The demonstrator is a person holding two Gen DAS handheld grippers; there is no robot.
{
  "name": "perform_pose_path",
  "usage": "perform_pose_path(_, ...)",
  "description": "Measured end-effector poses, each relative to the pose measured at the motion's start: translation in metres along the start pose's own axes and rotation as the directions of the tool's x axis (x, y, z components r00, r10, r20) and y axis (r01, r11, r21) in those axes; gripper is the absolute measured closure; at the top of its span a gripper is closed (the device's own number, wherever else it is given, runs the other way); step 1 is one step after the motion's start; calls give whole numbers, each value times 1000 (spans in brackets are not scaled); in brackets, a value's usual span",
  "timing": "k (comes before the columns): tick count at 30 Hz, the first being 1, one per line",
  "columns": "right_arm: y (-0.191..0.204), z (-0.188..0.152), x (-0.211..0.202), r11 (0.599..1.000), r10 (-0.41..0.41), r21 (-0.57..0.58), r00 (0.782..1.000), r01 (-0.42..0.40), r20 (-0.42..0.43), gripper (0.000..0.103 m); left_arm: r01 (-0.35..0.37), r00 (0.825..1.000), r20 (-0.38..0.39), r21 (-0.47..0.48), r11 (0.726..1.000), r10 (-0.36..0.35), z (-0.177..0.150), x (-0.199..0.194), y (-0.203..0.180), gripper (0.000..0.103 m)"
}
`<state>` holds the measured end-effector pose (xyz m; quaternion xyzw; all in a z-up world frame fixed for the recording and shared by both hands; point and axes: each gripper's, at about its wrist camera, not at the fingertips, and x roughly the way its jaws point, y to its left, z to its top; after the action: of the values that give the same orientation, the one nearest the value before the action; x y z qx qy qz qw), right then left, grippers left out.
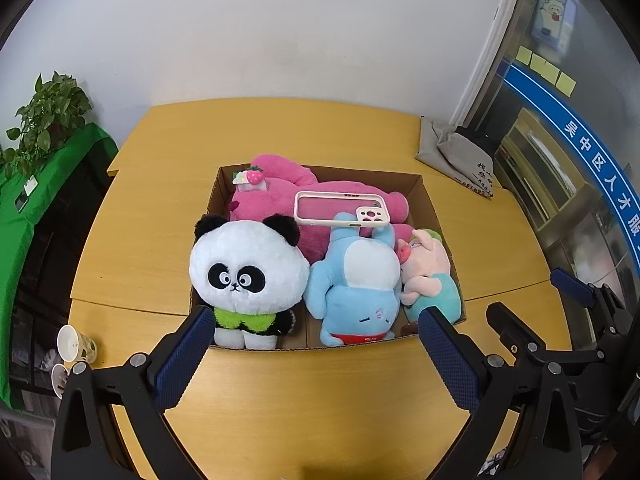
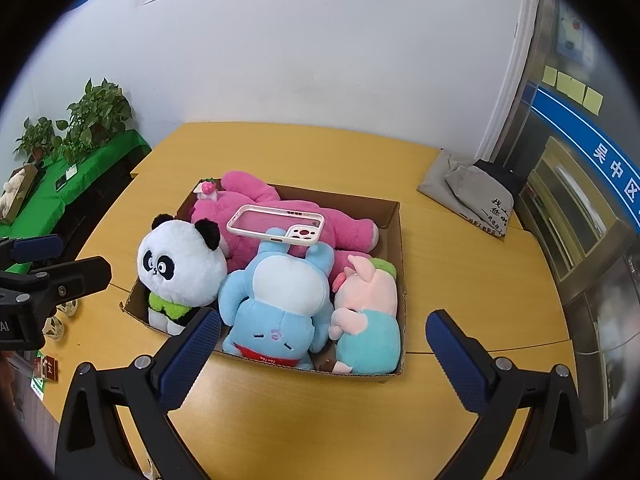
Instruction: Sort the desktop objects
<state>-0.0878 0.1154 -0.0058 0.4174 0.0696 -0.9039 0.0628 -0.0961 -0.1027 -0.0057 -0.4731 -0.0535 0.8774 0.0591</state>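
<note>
From the left wrist, your left gripper is hovering with its jaws spread wide and nothing between them, just short of the near edge of the box. The box is sitting on the yellow worktop and is holding the panda at its near left, the blue plush lying head toward you beside it, and the pig at the right. The pink bear is lying across the back, with the phone case resting on top of it. Two cups are lying at the worktop's left edge, and a grey bag is sitting at the far right.

From the right wrist, your right gripper is also hanging wide and empty, near the box's front edge, over the blue plush. The panda is standing upright at the left, and the left gripper's fingers are showing at the left border.
</note>
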Motion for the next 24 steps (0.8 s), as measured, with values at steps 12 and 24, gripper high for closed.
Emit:
perform_pose_path(12, -3, -5, -7, 1000, 4, 1, 1000, -4, 7, 0, -1, 1000, 7, 5, 1000, 1, -4, -5, -7, 0)
perform_pose_path(24, -8, -6, -6, 1000, 8, 2, 1000, -8, 6, 0, -6, 1000, 4, 5, 1000, 6, -4, -5, -12, 0)
